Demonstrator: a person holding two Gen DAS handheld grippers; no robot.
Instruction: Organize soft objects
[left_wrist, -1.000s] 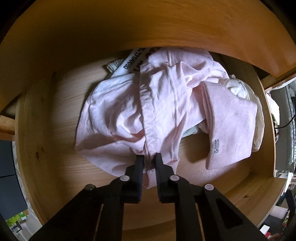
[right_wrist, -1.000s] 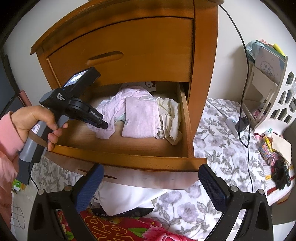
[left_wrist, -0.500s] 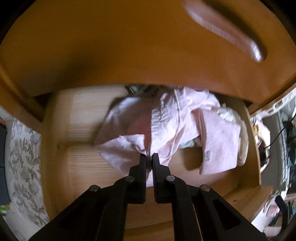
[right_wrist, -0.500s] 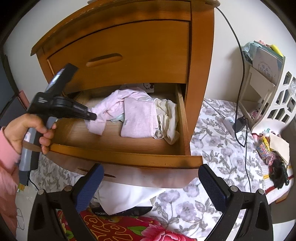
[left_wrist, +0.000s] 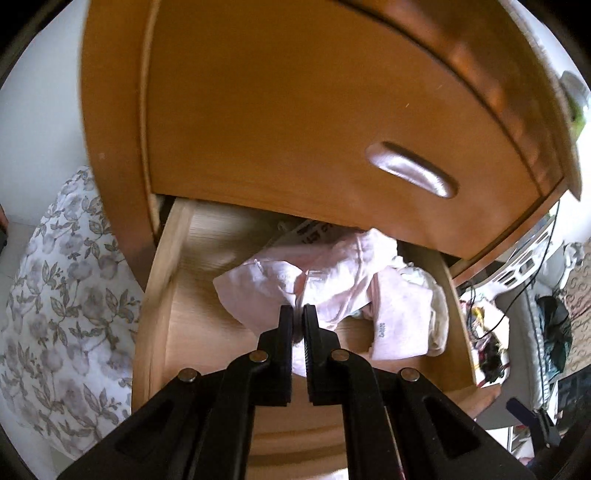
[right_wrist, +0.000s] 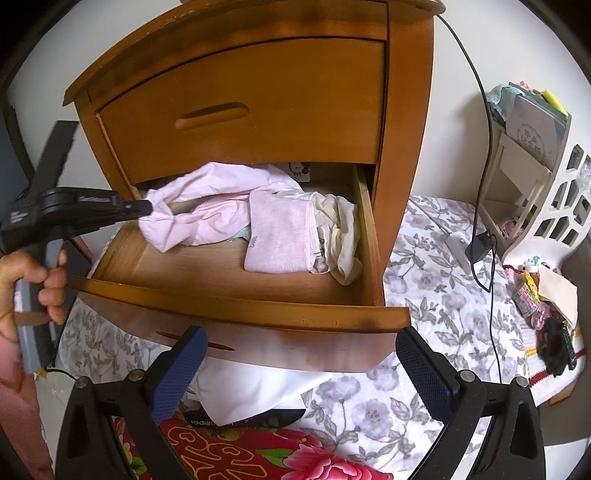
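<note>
A crumpled pale pink garment (left_wrist: 332, 273) (right_wrist: 207, 199) lies in the open lower drawer (right_wrist: 229, 302) of a wooden nightstand. My left gripper (left_wrist: 298, 314) (right_wrist: 147, 208) is shut on the garment's left edge and holds that end raised and stretched toward the drawer's left side. A folded pink cloth (right_wrist: 280, 236) (left_wrist: 400, 325) and a cream cloth (right_wrist: 340, 236) lie to the right of it in the drawer. My right gripper (right_wrist: 295, 373) hangs open in front of the drawer, holding nothing.
The upper drawer (right_wrist: 240, 107) is closed. A floral sheet (right_wrist: 436, 288) covers the floor around the nightstand. White cloth (right_wrist: 258, 391) and a red flowered fabric (right_wrist: 236, 454) lie below the drawer front. A white rack (right_wrist: 535, 155), a cable and small clutter stand at the right.
My left gripper pulled back and up toward the drawer's left side with the pink garment's edge in it. The garment stretched out leftward. My right gripper stayed still.
</note>
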